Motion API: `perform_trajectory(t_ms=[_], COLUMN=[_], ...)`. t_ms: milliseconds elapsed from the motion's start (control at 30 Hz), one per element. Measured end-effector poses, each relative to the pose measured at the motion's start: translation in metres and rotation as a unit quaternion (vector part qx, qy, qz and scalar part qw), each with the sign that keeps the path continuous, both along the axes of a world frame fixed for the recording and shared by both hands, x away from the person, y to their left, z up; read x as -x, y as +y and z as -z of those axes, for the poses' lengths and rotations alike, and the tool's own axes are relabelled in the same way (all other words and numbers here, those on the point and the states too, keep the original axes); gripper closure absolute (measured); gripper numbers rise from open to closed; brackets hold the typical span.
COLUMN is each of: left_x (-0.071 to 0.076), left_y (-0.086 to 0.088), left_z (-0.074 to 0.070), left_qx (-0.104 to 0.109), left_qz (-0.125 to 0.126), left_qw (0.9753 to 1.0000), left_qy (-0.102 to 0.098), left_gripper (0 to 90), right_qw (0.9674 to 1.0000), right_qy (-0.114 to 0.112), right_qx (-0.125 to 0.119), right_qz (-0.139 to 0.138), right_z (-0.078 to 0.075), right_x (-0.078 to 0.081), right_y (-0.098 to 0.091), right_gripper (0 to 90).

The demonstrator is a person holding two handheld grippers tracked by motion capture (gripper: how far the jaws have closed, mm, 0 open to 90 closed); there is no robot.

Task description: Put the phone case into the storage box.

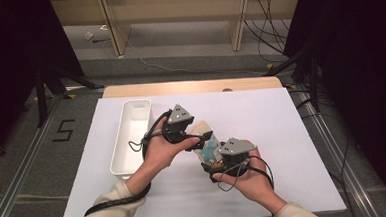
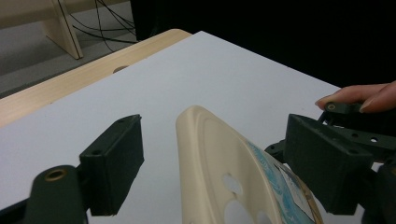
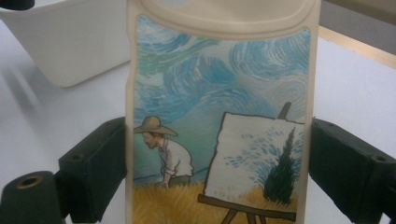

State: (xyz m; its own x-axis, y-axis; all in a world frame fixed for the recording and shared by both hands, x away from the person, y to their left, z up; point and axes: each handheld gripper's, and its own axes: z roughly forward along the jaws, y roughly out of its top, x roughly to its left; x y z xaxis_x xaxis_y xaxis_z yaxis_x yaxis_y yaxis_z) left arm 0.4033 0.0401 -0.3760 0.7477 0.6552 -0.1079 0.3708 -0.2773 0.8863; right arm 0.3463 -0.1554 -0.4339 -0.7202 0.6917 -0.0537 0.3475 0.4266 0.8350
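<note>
between my two tongs, above the white surface, the phone case is pinched across its width by my right tongs; my left tongs straddle its far end, spread, not touching.

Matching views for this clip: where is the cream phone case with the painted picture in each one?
High view: cream phone case with the painted picture, centre, between both grippers.
Left gripper view: bottom centre, seen edge-on, between the jaws.
Right gripper view: centre, picture side facing, jaws pressing its edges.
Shared landmark: white table sheet.
</note>
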Motion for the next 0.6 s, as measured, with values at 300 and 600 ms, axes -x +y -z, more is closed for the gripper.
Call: perform_trajectory(t_ms=[300, 600], left_x=[-0.0031, -0.0049], left_y=[0.0004, 0.0003], left_z=[0.0014, 0.0034], left_qx=[0.003, 0.011], left_qz=[-0.018, -0.02], left_qw=[0.9997, 0.9992], left_qy=[0.014, 0.034], left_gripper=[30.0, 44.7], right_qw=[1.0, 0.9999], right_qy=[-0.005, -0.009], right_qx=[0.002, 0.005], right_qz=[-0.001, -0.001], right_z=[-0.0002, -0.0003], right_x=[0.0006, 0.0011], right_y=[0.0009, 0.0015], right_gripper=[11.7, 11.7])
